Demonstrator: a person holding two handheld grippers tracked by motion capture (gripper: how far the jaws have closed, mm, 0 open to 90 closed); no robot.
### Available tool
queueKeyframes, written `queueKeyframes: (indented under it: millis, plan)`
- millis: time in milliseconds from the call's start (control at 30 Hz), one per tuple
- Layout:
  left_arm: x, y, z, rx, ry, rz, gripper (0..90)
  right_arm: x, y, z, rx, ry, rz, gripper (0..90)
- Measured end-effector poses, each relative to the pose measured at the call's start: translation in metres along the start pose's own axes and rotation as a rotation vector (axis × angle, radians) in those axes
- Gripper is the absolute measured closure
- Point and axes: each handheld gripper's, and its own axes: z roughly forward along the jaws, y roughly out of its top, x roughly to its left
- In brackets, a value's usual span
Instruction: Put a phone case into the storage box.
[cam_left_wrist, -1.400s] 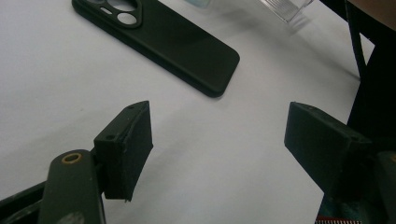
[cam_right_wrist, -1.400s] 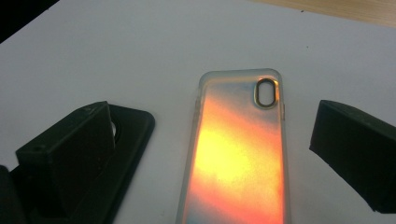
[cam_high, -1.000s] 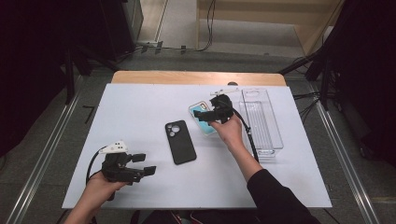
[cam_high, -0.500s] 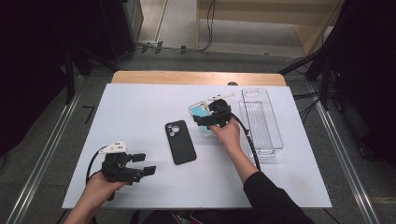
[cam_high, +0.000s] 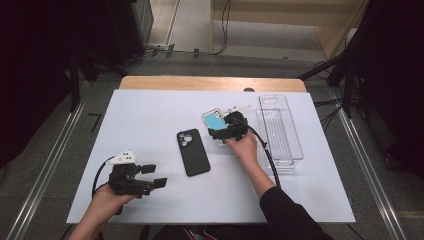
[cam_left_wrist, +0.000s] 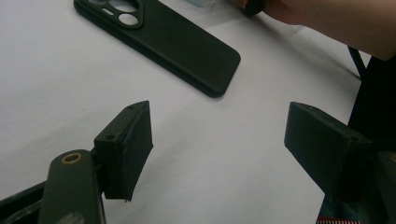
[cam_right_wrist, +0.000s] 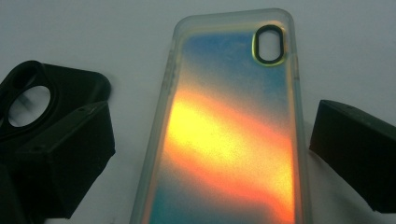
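The jaws of the right gripper (cam_right_wrist: 210, 154) are spread wide apart, one on each side of the translucent iridescent phone case (cam_right_wrist: 229, 126), which lies flat on the white table top (cam_high: 150, 115) between them; nothing is clamped yet. In the right gripper view the case is seen with its oval camera cut-out at the far end, and part of the matte black phone case (cam_right_wrist: 28, 100) is seen behind the left jaw. The jaws of the left gripper (cam_left_wrist: 233, 144) are likewise held open, with only bare table between them; the black case (cam_left_wrist: 163, 42) lies farther off, untouched.

From the high view, the left gripper (cam_high: 145, 177) is seen nearest, at the near left of the table; the black case (cam_high: 192, 152) lies at the middle; beyond it, the right gripper (cam_high: 220, 131) is set over the iridescent case (cam_high: 214, 119); the clear rectangular plastic bin (cam_high: 280, 132) stands just to the right, seemingly empty.

The step in hand is judged to be the approach for a grasp on the iridescent case; the next move calls for the jaws to be lowered to the case's long edges and closed squarely, since a thin flat shell is easily pushed aside rather than caught.
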Motion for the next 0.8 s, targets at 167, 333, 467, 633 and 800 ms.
queueKeyframes:
  millis: [167, 333, 467, 633, 800]
  plan:
    - [0.000, 0.000, 0.000, 0.000, 0.000, -0.001, 24.0, 0.004, 0.000, 0.002, 0.006, -0.031, -0.035, 0.0]
    - [0.000, 0.000, 0.000, 0.000, 0.002, 0.001, 24.0, 0.008, -0.001, 0.003, 0.012, -0.072, -0.058, 2.1]
    - [0.000, 0.000, 0.000, 0.000, 0.001, 0.002, 24.1, 0.008, -0.001, 0.004, 0.012, -0.089, -0.068, 2.8]
    - [-0.001, 0.000, -0.001, 0.000, 0.001, 0.002, 24.1, 0.016, -0.001, 0.007, 0.028, -0.146, -0.115, 5.7]
    - [0.000, 0.000, -0.001, -0.001, 0.003, 0.001, 24.1, 0.016, -0.002, 0.006, 0.024, -0.148, -0.117, 9.2]
